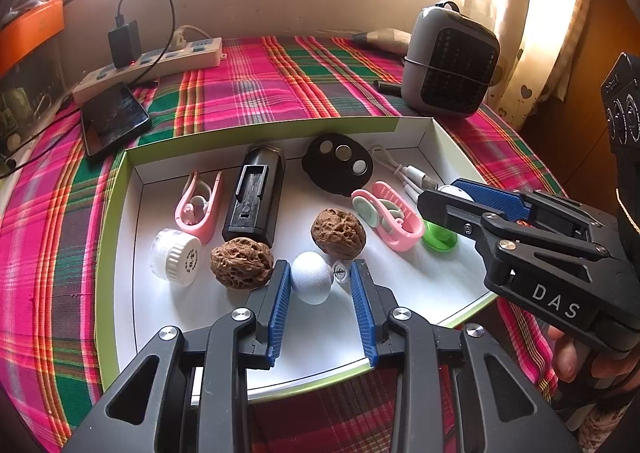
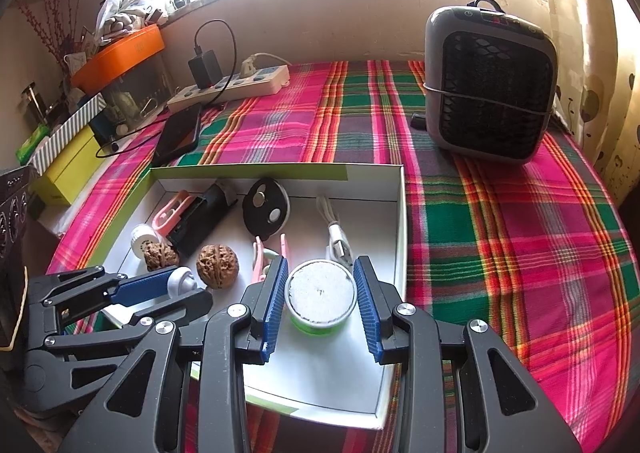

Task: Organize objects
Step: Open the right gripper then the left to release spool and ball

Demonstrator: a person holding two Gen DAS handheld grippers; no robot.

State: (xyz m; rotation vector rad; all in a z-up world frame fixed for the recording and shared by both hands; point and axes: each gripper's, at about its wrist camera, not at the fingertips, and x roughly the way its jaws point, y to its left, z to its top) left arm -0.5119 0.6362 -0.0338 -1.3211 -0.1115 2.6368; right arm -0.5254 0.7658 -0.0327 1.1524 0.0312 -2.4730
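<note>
A shallow white box with a green rim (image 1: 240,133) lies on the plaid cloth. In the left wrist view my left gripper (image 1: 320,269) is shut on a white ball knob (image 1: 310,279), whose screw end (image 1: 340,273) meets the right pad. The right wrist view shows my right gripper (image 2: 321,269) shut on a round green tub with a white top (image 2: 320,293) near the box's right wall. Each gripper also shows in the other's view: the right gripper (image 1: 440,193) and the left gripper (image 2: 192,287). Two walnuts (image 1: 241,263) (image 1: 338,231) lie beside the knob.
Also in the box are two pink clips (image 1: 198,205) (image 1: 390,219), a black holder (image 1: 256,197), a black oval fob (image 1: 338,165), a white cable (image 1: 408,173) and a white cap (image 1: 176,257). Behind stand a grey heater (image 1: 450,61), a power strip (image 1: 160,61) and a phone (image 1: 114,119).
</note>
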